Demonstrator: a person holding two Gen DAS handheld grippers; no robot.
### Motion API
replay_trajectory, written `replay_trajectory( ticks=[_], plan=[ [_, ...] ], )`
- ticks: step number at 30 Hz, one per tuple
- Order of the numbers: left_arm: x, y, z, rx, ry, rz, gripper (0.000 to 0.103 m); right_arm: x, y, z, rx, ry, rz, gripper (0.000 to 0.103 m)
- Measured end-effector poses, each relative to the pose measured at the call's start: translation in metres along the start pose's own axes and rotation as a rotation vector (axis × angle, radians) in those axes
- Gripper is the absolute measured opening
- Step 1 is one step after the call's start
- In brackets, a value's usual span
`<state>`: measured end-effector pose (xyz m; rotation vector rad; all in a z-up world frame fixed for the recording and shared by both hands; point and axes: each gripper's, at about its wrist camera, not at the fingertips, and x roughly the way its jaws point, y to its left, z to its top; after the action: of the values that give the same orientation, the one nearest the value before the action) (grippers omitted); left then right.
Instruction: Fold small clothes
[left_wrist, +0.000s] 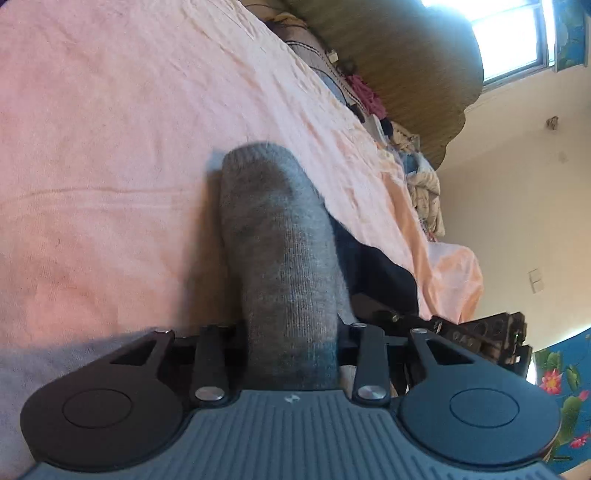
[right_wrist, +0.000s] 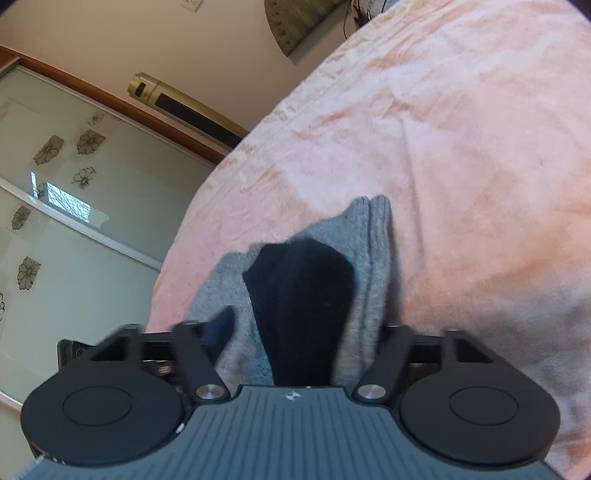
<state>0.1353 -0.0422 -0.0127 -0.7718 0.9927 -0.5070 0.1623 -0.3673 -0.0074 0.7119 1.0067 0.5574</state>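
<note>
Pink bedding covers the bed (left_wrist: 110, 155) that fills both views, creased and lit warm from a window (left_wrist: 513, 33) far off.

Taking the grey sock (left_wrist: 284, 266) as the landmark: in the left wrist view it runs straight out from the left gripper (left_wrist: 291, 354), its near end sitting between the jaws, which stand narrowly apart around it; the cloth hides the fingertips, so I cannot tell whether they press on it. The sock's rounded far end rests on the bedding. Just to its right lies dark cloth, and past that the other gripper's black frame shows at the bed's edge.

In the right wrist view, the right gripper (right_wrist: 295, 350) likewise has the grey sock (right_wrist: 373, 266) between its jaws, with a black sock (right_wrist: 299, 306) lying on top of the grey; the jaws are part closed around the pair, contact unclear. Beyond the socks, bedding stretches away. Left of them, farther off, stand a floral wardrobe door (right_wrist: 74, 229) and a gold tower unit (right_wrist: 177, 103) against the wall.
</note>
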Motion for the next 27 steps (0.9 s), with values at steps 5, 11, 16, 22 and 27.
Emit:
replay_trajectory(
  ticks=[5, 11, 16, 22, 27],
  plan=[
    [-0.035, -0.017, 0.002, 0.127, -0.063, 0.035, 0.03, 0.0, 0.022, -0.002, -0.027, -0.044, 0.068, 0.031],
    [-0.071, -0.012, 0.055, 0.209, -0.204, 0.174, 0.035, 0.049, 0.061, 0.025, -0.039, -0.07, 0.131, 0.031],
    [-0.096, 0.032, 0.05, 0.066, -0.182, 0.232, 0.062, 0.075, 0.062, 0.015, 0.01, -0.022, 0.016, 0.083],
    [-0.131, 0.061, -0.028, -0.008, -0.089, 0.07, 0.066, 0.013, 0.062, -0.049, -0.022, 0.067, 0.067, 0.083],
    [-0.12, 0.047, -0.048, 0.079, -0.072, 0.105, 0.016, 0.01, 0.08, -0.092, -0.145, 0.095, 0.015, 0.049]
  ],
)
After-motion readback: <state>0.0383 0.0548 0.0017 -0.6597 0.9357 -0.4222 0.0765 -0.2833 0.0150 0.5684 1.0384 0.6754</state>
